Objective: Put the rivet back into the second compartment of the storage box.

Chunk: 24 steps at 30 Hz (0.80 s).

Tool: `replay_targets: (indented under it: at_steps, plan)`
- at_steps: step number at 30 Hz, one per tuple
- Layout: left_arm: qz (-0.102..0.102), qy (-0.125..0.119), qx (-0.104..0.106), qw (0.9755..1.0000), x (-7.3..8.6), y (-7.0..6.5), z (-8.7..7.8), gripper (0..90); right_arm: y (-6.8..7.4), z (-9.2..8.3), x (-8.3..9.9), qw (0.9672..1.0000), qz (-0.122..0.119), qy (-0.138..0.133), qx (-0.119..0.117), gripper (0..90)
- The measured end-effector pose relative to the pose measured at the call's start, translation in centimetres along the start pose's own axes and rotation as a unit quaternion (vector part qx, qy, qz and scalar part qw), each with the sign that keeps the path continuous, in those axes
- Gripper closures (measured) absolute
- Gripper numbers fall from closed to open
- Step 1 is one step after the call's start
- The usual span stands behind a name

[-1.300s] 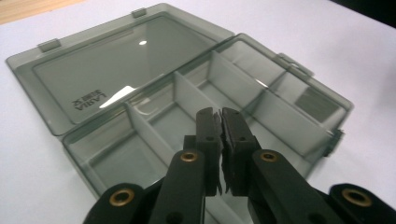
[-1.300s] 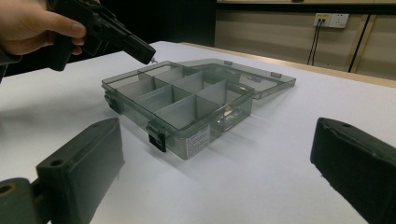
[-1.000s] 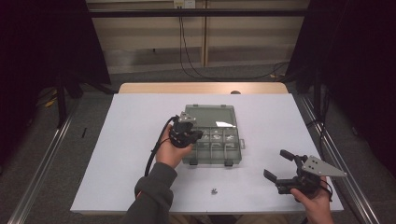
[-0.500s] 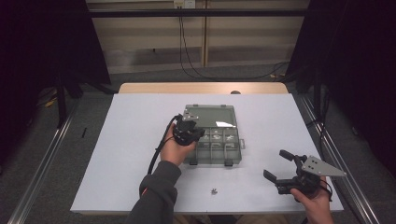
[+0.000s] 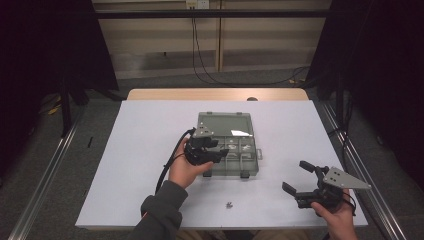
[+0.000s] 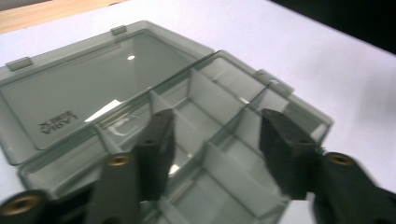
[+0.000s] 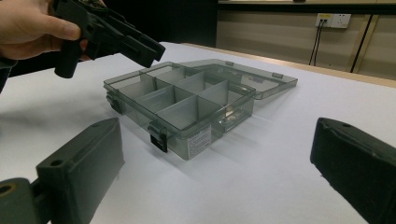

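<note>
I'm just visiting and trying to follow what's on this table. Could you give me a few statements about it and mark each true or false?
1. The smoky grey see-through plastic compartment box has its lid folded open flat on the table. True.
2. The left gripper is above the box, its fingers apart with nothing between them. True; they have just been opening.
3. The right gripper is clamped on the box's front latch. False: it is well off to the right of the box, fingers wide apart and empty.
4. A small metal piece lies on the white tabletop in front of the box. True.
5. The box stands on bare wood. False: it rests on the white surface.
</note>
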<state>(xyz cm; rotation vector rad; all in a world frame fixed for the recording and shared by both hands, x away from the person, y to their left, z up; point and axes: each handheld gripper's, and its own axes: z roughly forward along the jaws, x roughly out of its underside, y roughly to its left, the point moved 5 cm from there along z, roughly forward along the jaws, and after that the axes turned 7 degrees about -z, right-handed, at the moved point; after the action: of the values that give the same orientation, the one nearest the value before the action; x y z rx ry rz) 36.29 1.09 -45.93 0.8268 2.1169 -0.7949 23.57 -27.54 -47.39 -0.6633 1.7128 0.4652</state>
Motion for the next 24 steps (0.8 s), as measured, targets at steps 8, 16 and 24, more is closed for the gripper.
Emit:
replay_targets:
  at_steps: [8,16,24]
  plan:
    - [0.007,0.002,0.044,0.9990,1.0,-1.6,-0.6,22.2,0.0,0.0,0.0,1.0000,0.001,-0.001,0.001,2.5]
    - [0.008,-0.004,0.065,0.9979,2.1,-2.8,-1.3,19.1,0.0,0.0,0.0,1.0000,0.000,0.000,0.001,2.5]
    - [0.020,0.001,0.085,0.9962,3.1,-3.9,-1.6,18.7,0.0,0.0,0.0,1.0000,-0.002,0.001,0.000,2.6]
